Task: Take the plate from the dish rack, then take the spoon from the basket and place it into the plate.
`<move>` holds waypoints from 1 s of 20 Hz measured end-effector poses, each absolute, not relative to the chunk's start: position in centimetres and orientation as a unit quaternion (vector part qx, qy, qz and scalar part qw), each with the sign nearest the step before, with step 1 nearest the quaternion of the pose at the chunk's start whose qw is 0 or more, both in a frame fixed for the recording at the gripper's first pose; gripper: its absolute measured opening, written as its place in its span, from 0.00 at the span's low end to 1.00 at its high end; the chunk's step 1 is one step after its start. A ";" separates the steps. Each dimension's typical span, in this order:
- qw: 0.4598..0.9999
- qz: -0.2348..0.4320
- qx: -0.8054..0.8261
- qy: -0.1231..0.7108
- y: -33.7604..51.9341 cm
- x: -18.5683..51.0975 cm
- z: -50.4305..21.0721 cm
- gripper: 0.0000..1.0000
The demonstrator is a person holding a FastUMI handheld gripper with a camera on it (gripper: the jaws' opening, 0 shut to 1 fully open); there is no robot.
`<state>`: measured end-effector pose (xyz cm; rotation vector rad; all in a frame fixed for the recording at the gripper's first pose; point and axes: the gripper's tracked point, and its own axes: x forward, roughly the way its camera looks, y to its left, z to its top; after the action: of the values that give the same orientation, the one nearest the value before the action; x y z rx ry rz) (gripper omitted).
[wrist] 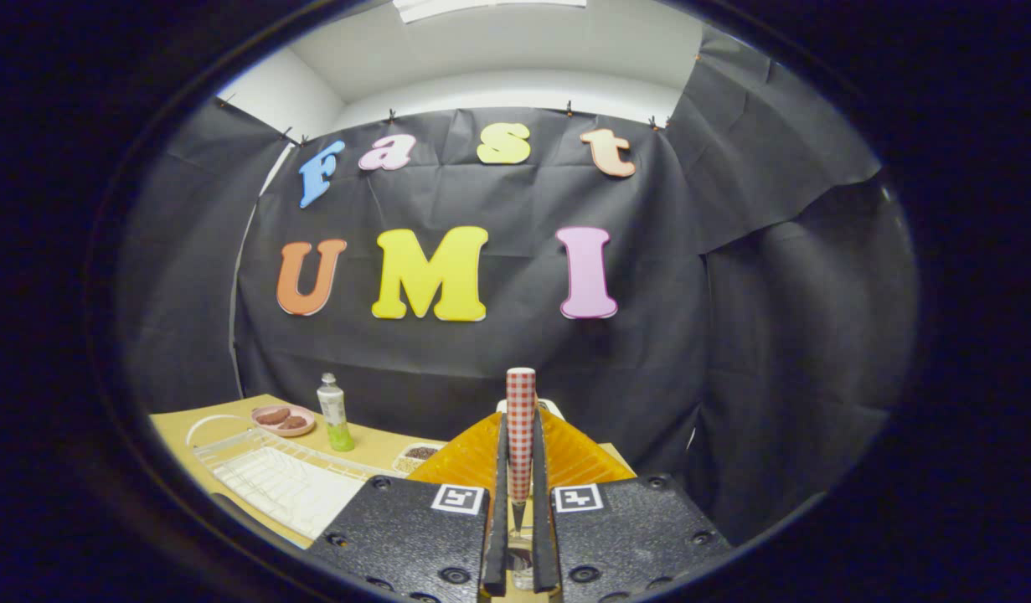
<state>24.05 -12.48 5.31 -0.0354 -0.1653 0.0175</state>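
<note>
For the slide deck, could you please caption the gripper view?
Gripper shut on a red-checked spoon handle, raised above the orange basket, dish rack beside.

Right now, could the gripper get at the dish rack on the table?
Probably not yet. The gripper is shut on the checked spoon handle, so its fingers are occupied. The dish rack lies off to the left below, with nothing visibly between.

Rack (pixel 272 477): thin white-coated wire. Table (pixel 176 427): matt wood-look top. Bottle (pixel 335 414): glossy plastic. Basket (pixel 473 452): ribbed orange plastic, translucent. Spoon (pixel 521 419) handle: checked pattern, smooth (w/ clear glossy part lower down), pinched between gripper (pixel 521 536) fingers. Wall (pixel 733 335): creased matt cloth
</note>
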 end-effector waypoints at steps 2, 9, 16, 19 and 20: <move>0.994 0.018 -0.014 -0.103 -11.0 20.9 7.5 0.17; 0.991 0.036 -0.016 -0.125 -4.9 10.8 9.9 0.17; 0.989 0.070 -0.031 -0.130 2.6 4.7 4.0 0.18; 0.987 0.079 -0.024 -0.136 6.0 3.2 0.8 0.18; 0.987 0.085 -0.016 -0.136 7.3 3.0 -0.3 0.18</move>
<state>2.97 7.30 -0.29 -0.0330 -0.2730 0.1699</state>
